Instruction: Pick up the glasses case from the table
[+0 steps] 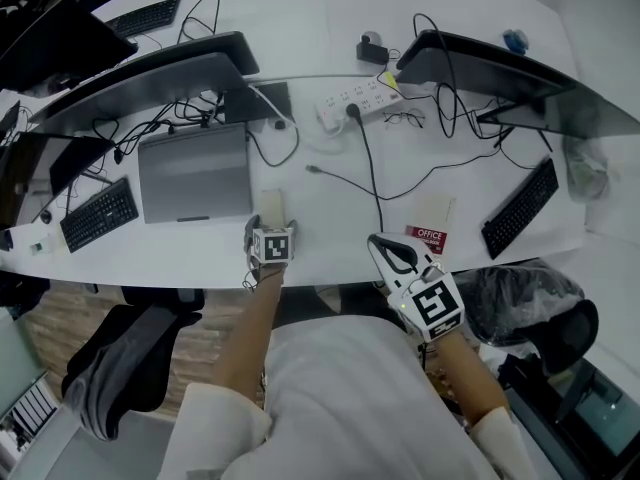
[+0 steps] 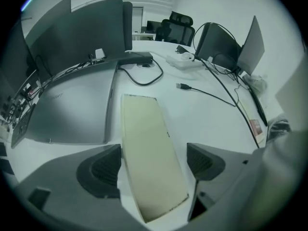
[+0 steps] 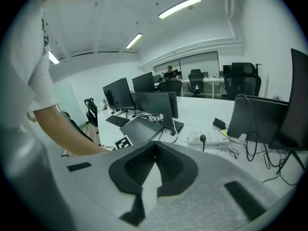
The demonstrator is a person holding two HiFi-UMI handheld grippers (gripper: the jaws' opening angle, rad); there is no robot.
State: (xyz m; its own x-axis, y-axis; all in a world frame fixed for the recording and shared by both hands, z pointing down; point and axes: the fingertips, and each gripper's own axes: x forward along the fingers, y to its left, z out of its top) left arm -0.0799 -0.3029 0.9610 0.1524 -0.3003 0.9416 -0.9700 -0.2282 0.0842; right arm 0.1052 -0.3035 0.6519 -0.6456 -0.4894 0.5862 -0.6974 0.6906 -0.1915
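In the head view, the glasses case (image 1: 272, 206), a pale cream oblong, lies on the white surface (image 1: 330, 198) close to its near edge, just right of the closed laptop (image 1: 195, 173). The left claw (image 1: 270, 226) sits at the case's near end. The right claw (image 1: 383, 248) hangs over the surface's near edge, well off to the right, so the left one is plainly nearer. In the left gripper view, that claw is wide open and holds nothing. The case lies flat between its two pads (image 2: 103, 170), its long axis running away from the claw toward the far side and leaning a little left at the far end. The left pad stands just beside the case's long edge, though I cannot tell if it touches, and a strip of bare surface separates the case from the right pad. The claw looks already set across the case's short width, so closing it should catch the case. In the right gripper view, that claw is fully closed on nothing and points across the surface toward a power strip (image 3: 207, 137) and a pair of spectacles (image 3: 228, 151).
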